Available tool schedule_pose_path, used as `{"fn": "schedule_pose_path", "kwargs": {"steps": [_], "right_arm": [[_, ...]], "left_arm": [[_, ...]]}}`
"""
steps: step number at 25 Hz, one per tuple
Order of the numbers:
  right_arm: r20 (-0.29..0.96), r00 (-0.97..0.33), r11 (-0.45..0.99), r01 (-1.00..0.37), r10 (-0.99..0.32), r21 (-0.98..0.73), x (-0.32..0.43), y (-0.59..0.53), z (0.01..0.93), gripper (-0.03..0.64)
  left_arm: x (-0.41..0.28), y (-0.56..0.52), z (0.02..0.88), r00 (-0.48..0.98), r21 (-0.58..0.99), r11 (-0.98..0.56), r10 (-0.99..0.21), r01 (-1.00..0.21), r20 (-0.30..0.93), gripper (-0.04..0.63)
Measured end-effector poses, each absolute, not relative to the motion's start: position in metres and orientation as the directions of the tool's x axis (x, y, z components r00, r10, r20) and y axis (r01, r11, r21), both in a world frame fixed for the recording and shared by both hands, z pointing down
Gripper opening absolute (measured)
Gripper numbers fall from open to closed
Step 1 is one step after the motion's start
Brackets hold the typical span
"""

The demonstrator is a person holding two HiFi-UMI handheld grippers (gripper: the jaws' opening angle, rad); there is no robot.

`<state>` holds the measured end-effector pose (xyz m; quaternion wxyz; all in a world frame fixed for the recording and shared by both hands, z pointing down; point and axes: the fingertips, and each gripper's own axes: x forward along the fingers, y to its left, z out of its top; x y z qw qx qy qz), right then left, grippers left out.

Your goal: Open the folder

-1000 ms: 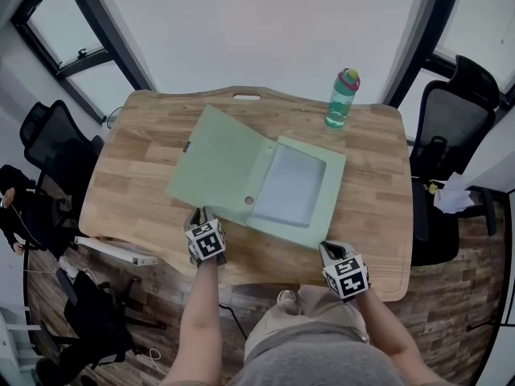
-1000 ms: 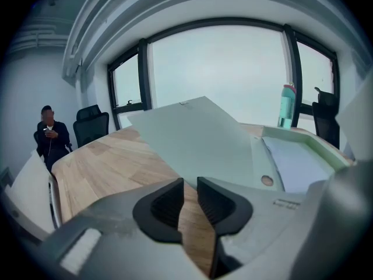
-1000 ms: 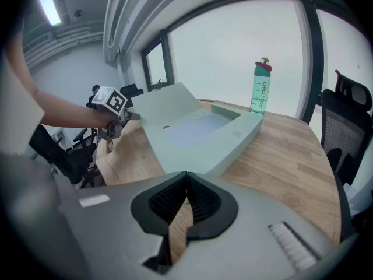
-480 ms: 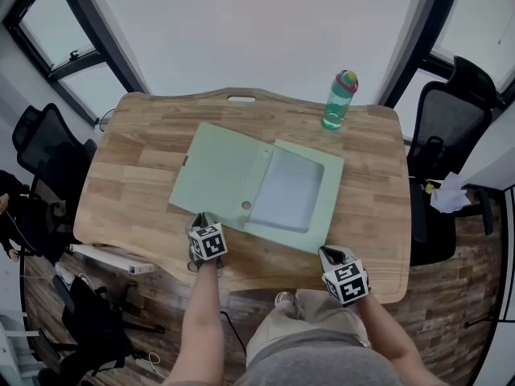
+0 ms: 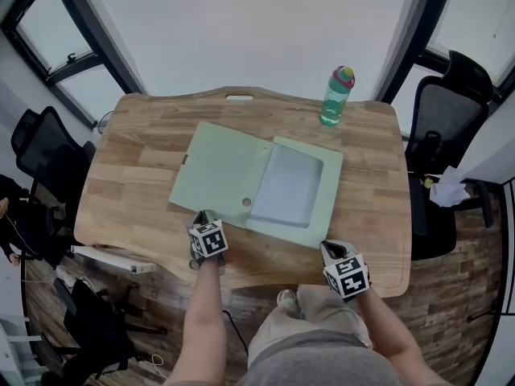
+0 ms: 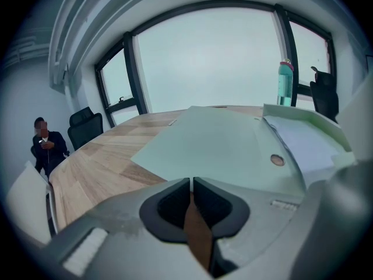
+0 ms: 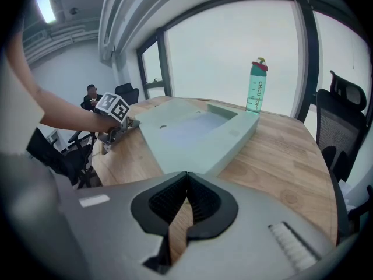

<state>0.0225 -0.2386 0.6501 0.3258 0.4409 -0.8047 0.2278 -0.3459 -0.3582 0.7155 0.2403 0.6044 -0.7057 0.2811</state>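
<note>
Evidently the folder (image 5: 217, 175) was already open: a pale green box type, lying flat at the middle of the wooden table (image 5: 129, 175). Its cover was spread to the left. The shallow tray part (image 5: 314, 203) sat to the right with a pale sheet (image 5: 286, 185) inside, and a small round hole (image 5: 247, 203) showed near the spine.

Left gripper (image 5: 201, 215) sat at the cover's near edge, jaws closing to a thin slit, nothing between them. Right gripper (image 5: 326, 248) was just off the tray's near right corner, jaws together and empty. A green bottle (image 5: 336, 96) stood upright at the far right, well apart from the folder.
</note>
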Motion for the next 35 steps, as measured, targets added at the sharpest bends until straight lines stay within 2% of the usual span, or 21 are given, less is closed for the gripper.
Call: {"fn": "schedule_pose_path", "kwargs": {"steps": [8, 24, 35], "right_arm": [[0.725, -0.39, 0.512, -0.857, -0.567, -0.061, 0.024, -0.239, 0.65, 0.005], [0.708, -0.361, 0.482, -0.876, -0.607, -0.033, 0.026, -0.237, 0.648, 0.003], [0.575, -0.465, 0.498, -0.86, -0.673, -0.111, 0.04, -0.177, 0.586, 0.003]], "left_arm": [[-0.337, -0.354, 0.666, -0.094, -0.014, 0.107, -0.794, -0.994, 0.6, 0.005], [-0.268, -0.298, 0.593, 0.06, 0.031, -0.051, -0.879, -0.998, 0.474, 0.005], [-0.191, -0.196, 0.549, 0.127, 0.138, -0.075, -0.903, -0.987, 0.41, 0.005]]}}
